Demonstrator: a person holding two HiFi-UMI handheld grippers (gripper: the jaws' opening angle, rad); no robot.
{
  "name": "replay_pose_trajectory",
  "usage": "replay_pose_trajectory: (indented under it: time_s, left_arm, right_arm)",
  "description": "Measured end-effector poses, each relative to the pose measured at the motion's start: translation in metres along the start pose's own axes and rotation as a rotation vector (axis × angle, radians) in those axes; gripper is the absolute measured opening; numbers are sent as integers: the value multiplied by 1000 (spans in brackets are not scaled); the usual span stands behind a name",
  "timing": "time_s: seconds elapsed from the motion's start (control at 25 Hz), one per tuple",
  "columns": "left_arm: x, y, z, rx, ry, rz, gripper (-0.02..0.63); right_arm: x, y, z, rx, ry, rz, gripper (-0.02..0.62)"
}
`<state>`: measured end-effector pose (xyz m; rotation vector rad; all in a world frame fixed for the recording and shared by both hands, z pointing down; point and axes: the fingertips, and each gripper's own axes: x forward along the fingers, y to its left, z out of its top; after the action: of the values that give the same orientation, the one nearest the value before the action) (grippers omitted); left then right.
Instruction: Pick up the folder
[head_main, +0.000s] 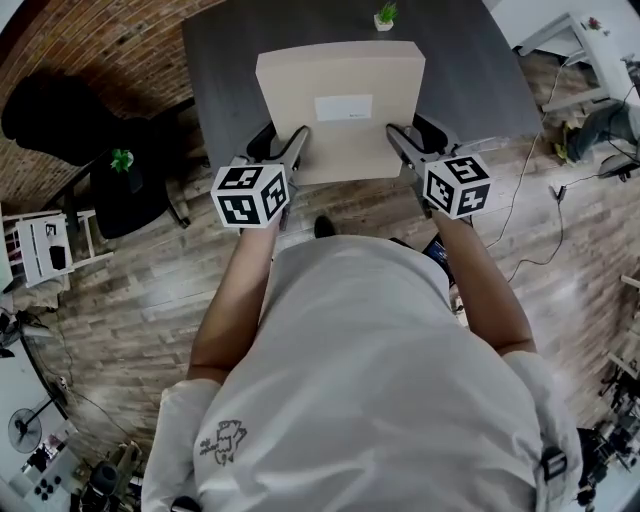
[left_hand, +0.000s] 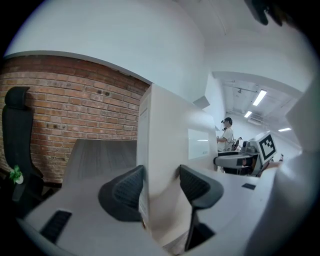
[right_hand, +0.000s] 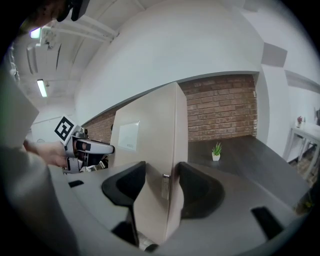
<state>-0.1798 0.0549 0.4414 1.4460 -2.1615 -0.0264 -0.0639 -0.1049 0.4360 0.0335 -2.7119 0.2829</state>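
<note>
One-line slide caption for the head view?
Left gripper and right gripper grip a beige box folder over a dark grey table.

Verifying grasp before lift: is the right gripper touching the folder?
Touching. In the right gripper view, the right gripper clamps the folder between both pads, no gap visible.

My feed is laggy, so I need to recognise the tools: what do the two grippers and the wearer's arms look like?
The left gripper and right gripper each have two dark grey, curved fingers with ribbed pads and a white cube printed with black square markers. The person wears a white short-sleeved T-shirt.
</note>
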Motion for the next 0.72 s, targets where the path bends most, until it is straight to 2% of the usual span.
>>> replay_pose_trajectory:
  time_s: [0.36,0.72]
  left_arm:
    - [-6,-57,-19,-11,-9,33,242]
    - [-3,-135,-43,-10,-20,43,242]
  right_arm:
    - [-51,-21,-15,-6,-9,52,216]
    - [-120,-56,-37,0,-18,54,215]
